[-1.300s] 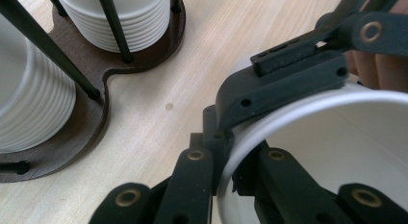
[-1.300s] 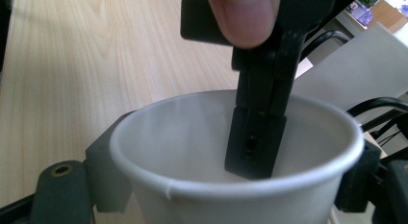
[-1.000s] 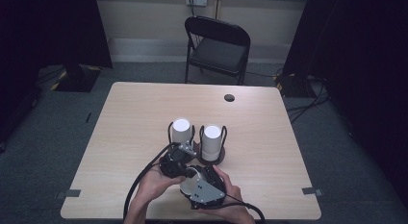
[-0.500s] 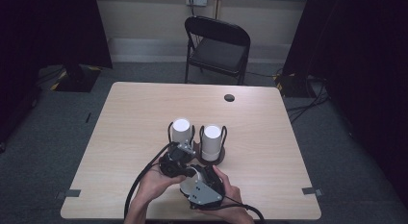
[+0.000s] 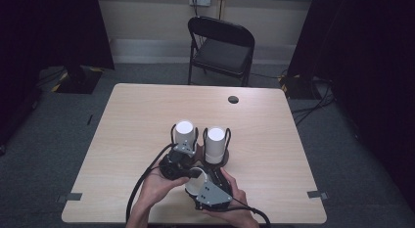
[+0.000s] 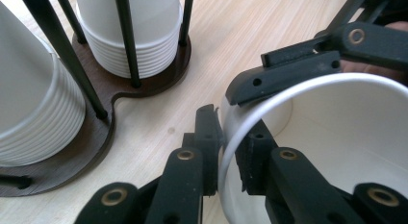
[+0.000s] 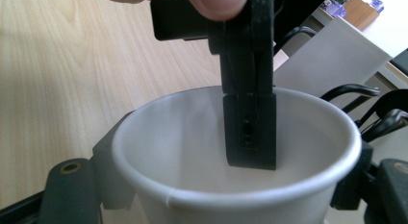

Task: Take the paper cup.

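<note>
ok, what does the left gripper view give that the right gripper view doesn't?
Left gripper view: two stacks of white cups standing in a dark wooden rack.
Right gripper view: the paper cup seen from its open mouth, and a fingertip on top.
Both: that cup, the left gripper pinching its rim, jaws just eased open a little; the right gripper around its body, jaws just closed further; the wooden table.

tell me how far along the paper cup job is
Done: one white paper cup is out of the two cup stacks in the dark wooden holder. In hand: the right gripper clasps its wall, and the left gripper pinches its rim, its jaws just easing. Left: setting it on the wooden table.
</note>
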The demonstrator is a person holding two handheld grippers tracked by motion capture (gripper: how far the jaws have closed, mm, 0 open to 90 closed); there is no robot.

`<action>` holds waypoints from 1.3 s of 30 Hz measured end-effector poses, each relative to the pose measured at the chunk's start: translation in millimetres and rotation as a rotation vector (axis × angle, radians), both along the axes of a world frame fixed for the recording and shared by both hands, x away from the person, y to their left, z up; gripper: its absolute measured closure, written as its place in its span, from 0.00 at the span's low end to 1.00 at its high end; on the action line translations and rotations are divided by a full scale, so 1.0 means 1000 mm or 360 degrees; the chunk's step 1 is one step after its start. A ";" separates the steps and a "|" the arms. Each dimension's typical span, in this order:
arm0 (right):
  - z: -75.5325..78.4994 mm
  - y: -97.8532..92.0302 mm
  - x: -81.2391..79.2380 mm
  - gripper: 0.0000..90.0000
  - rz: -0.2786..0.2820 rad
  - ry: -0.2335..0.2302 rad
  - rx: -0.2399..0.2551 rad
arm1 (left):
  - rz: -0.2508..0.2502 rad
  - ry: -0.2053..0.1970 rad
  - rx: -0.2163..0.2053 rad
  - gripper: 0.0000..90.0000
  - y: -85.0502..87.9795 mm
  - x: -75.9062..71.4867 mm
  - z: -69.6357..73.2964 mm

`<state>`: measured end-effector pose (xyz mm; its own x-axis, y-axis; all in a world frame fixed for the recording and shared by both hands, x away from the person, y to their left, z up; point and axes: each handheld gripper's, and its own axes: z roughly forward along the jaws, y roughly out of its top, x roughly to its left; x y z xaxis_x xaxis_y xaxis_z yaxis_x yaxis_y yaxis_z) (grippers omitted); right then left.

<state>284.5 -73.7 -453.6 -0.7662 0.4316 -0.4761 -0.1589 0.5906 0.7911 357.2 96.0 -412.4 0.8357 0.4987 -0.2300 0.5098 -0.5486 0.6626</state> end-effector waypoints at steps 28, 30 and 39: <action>-0.001 -0.016 0.008 0.27 -0.0090 0.0167 0.0237 | 0.0286 -0.0282 -0.0345 0.73 0.015 -0.025 -0.018; -0.001 -0.018 0.007 0.27 -0.0099 0.0171 0.0254 | 0.0293 -0.0308 -0.0363 0.72 0.017 -0.026 -0.020; -0.001 -0.023 0.010 0.27 -0.0130 0.0221 0.0326 | 0.0311 -0.0317 -0.0464 0.61 0.019 -0.029 -0.025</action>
<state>294.5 -97.1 -454.4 -0.7768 0.5712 -0.2652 0.0011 0.4223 0.9065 327.8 114.5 -437.1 0.7742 0.5903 -0.2286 0.4318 -0.2284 0.8726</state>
